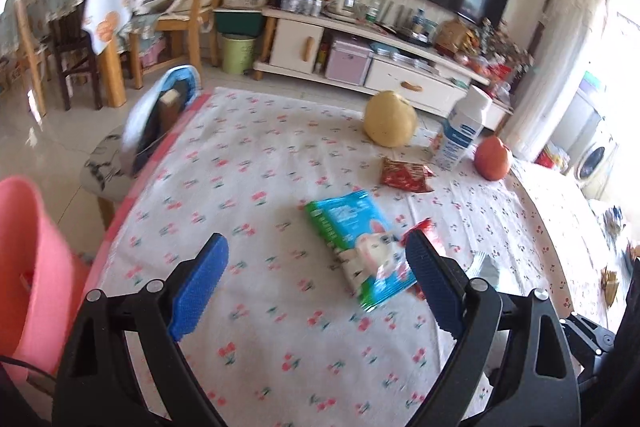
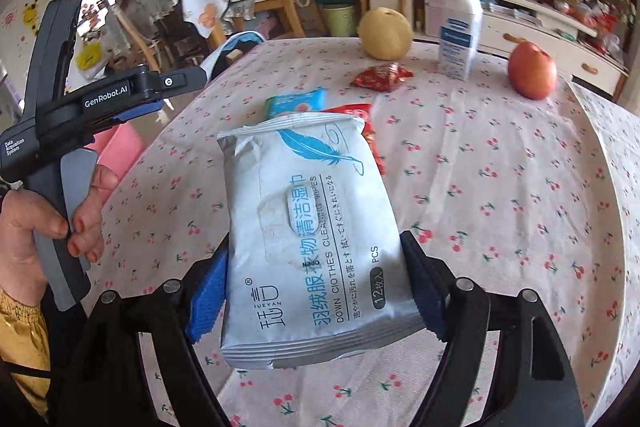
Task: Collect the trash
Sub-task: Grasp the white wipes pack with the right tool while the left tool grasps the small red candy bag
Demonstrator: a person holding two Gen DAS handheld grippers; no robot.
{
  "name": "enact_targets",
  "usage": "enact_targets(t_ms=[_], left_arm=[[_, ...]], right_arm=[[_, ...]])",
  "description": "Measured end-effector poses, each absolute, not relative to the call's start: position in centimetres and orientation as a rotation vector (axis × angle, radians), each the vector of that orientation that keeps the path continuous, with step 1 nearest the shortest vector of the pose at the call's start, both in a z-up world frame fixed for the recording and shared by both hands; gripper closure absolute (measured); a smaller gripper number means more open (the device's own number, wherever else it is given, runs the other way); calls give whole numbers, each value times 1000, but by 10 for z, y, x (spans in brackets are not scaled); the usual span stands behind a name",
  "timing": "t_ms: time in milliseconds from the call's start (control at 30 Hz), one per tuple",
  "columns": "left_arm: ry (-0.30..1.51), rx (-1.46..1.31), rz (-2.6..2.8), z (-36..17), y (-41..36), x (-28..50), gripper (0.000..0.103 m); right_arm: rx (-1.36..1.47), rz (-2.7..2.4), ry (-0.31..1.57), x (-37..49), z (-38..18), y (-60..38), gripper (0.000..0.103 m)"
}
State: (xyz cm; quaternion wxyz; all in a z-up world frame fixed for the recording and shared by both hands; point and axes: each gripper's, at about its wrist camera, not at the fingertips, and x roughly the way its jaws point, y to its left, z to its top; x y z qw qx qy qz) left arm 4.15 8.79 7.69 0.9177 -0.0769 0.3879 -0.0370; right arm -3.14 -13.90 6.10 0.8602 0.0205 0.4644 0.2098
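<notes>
On the cherry-print tablecloth (image 1: 256,155), teal foil packet (image 1: 360,247) lies at 1 o'clock of wide-spread left gripper (image 1: 316,283). Only right view shows right gripper (image 2: 316,291) pinching crinkly wipes pack (image 2: 316,239).

Cherry-print table (image 1: 248,163) (wrappers (image 1: 406,175), fruit (image 1: 390,125), bottle (image 1: 460,131))

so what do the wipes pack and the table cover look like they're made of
The wipes pack held in the right gripper looks like soft plastic film with a matte, slightly silvery finish: it creases and has crimped end seams. The table cover looks like woven cotton-type cloth, matte with fine ribbing and a printed cherry pattern.
</notes>
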Motion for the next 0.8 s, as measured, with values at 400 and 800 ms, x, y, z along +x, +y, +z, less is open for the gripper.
enact_targets(t_ms=[400,800], left_arm=[[986,-140,-211,37,-6,163,12],[1157,-55,-171,-2,-44,224,23]], right_arm=[[24,422,1017,-24,50,-148,24],[39,403,1045,-18,41,-163,24]])
